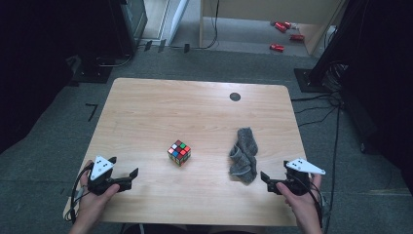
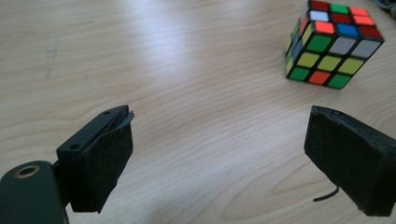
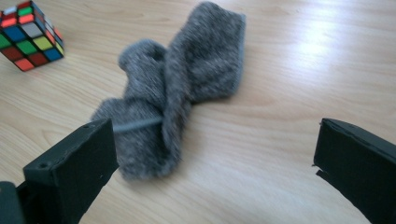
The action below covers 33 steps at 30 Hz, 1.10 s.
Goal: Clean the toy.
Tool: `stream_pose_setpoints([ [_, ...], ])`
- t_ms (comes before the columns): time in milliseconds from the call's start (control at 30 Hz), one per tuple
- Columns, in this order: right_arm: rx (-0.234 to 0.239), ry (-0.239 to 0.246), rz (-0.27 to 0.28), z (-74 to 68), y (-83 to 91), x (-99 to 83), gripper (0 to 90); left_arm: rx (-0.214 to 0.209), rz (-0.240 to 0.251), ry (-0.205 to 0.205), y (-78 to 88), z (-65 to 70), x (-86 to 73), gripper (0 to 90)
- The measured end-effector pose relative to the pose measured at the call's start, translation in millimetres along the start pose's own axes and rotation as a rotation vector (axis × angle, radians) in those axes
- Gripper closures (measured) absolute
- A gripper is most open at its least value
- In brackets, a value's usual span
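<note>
A scrambled puzzle cube (image 1: 179, 152) sits near the middle of the wooden table (image 1: 160, 107). To its right lies a crumpled grey fuzzy sock (image 1: 244, 154). My left gripper (image 1: 123, 178) rests at the table's front left, open and empty, with the cube (image 2: 332, 44) ahead of it to the right. My right gripper (image 1: 269, 181) rests at the front right, open and empty. The sock (image 3: 175, 91) lies just beyond its jaws, its near end close to the left jaw, and the cube (image 3: 29, 35) is farther off at upper left.
A small dark round disc (image 1: 235, 96) lies near the table's far edge. Beyond the table are cables, dark stands and red objects (image 1: 284, 35) on the grey floor. Bare wood stretches across the table's far half.
</note>
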State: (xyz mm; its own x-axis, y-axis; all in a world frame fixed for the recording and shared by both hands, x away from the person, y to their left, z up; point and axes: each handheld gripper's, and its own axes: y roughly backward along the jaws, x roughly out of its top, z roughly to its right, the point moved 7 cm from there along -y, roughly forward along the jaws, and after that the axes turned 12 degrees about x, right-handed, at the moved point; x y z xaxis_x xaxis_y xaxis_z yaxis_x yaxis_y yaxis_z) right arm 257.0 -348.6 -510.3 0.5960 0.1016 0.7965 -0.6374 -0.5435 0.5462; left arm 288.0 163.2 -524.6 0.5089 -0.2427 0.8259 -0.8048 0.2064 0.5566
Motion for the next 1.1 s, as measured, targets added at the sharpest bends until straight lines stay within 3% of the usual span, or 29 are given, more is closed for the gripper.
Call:
stream_pose_setpoints([
  [433, -0.064, -0.047, -0.049, 28.5, 14.2, -38.7, 0.0, 0.07, -0.077, 0.01, 1.8, -33.4, -32.9, 8.7],
  [700, -0.11, -0.086, -0.082, 45.7, 18.8, -62.8, 0.0, 0.072, -0.114, 0.01, -0.3, -40.3, -43.9, 8.7],
  [800, -0.118, -0.096, -0.109, 49.3, 16.6, -71.1, 0.0, 0.078, -0.135, -0.013, -2.9, -38.9, -46.2, 8.7],
  [933, -0.135, -0.06, -0.124, 48.8, 15.0, -74.0, 0.0, 0.072, -0.164, -0.043, -5.5, -34.7, -49.5, 8.7],
  [1000, -0.159, -0.018, -0.138, 49.1, 13.8, -76.0, 0.0, 0.068, -0.181, -0.05, -6.7, -33.3, -50.4, 8.7],
  [1100, -0.153, -0.013, -0.138, 48.9, 13.8, -76.1, 0.0, 0.059, -0.193, -0.044, -7.7, -32.6, -50.8, 8.4],
])
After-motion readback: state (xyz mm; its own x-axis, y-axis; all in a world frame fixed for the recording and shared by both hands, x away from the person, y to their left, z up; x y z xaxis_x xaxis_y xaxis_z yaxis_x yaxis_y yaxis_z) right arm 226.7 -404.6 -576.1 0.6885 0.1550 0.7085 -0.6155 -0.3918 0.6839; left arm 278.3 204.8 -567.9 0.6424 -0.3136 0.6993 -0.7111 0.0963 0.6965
